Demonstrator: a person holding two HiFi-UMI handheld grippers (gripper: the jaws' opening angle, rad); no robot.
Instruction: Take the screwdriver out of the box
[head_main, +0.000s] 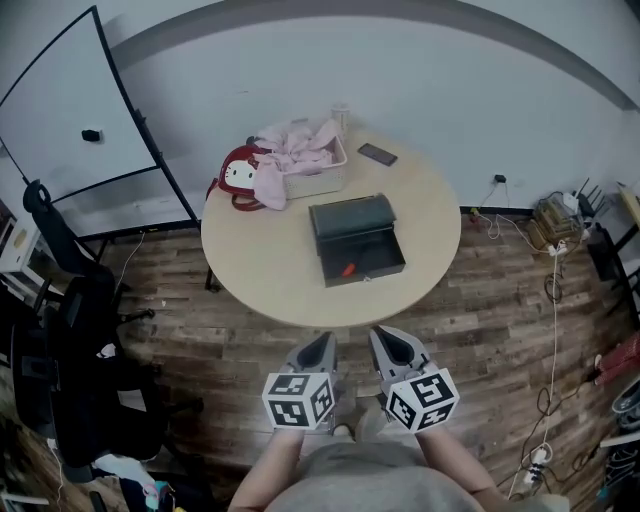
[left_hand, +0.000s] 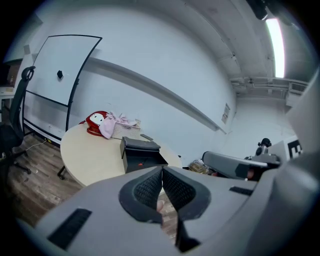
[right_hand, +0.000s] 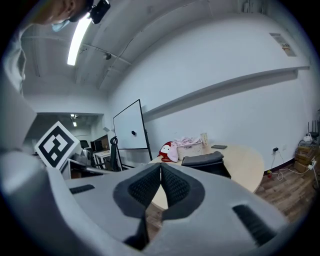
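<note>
My left fingers are pressed together at the tips with nothing between them. My right fingers are closed tip to tip in the same way and hold nothing. In the head view both pairs sit side by side low in front of me, over the wooden floor. They are just short of the near edge of the round bench and touch nothing on it.

The dark box stands near the middle of the bench, well apart from my fingers. It is open, with its lid raised along the far side. The screwdriver lies inside on the bottom, toward the near left. I can make out only its small red handle; the shaft is too small to tell. In the left gripper view the box sits straight beyond my fingertips with its open side facing me, and a red spot shows inside. In the right gripper view the box appears a little right of the tips, and its inside is hidden.

Behind the box is a white basket heaped with pink cloth. A red bag with a cartoon cat face leans at its left side. A dark phone lies flat to the basket's right, near the far edge. A whiteboard stands at far left, with a black office chair on the floor below it.
</note>
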